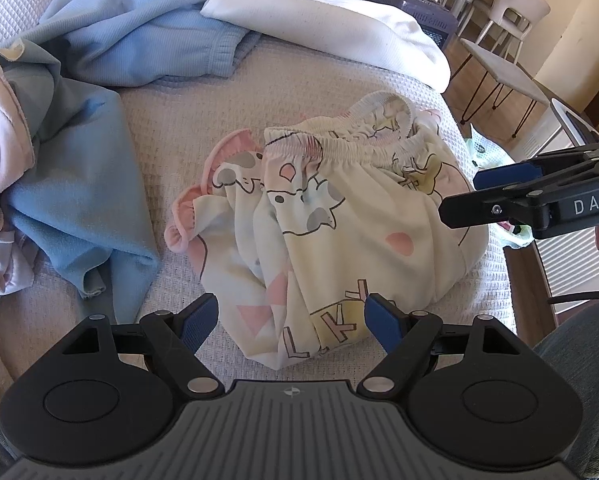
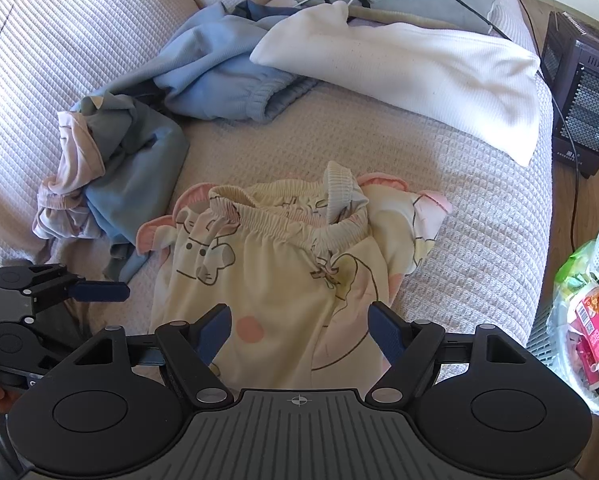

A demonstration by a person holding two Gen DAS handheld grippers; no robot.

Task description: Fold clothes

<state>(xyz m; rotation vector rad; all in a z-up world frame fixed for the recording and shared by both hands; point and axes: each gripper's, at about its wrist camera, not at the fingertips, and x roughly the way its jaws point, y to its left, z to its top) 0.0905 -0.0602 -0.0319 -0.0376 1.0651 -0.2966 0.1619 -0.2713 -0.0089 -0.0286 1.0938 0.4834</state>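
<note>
1. The cream-yellow pyjama trousers with cartoon mice and pink shapes (image 2: pixel 283 276) lie in a loose heap in the middle of the pale waffle-weave bed cover (image 2: pixel 479 232). The gathered elastic waistband (image 2: pixel 299 220) is turned away from the person. I judge this garment is the one chosen for folding, because it lies alone and nearest to both tools.

2. The left gripper (image 1: pixel 291 318) hangs above the near edge of the trousers. Its blue pads stand wide apart and hold nothing; the cloth is under them, not between them.

3. The right gripper (image 2: pixel 299 326) is also wide and empty, just over the lower part of the same trousers. Both point steeply down, probably to look for a hem or edge to take.

4. The light blue ribbed sweat garments (image 2: pixel 219 64) and a white soft top (image 2: pixel 419 72) lie farther back, well apart from the trousers. They seem to wait for their turn.

5. The trousers are not yet spread flat, so I judge the folding has not begun.
</note>
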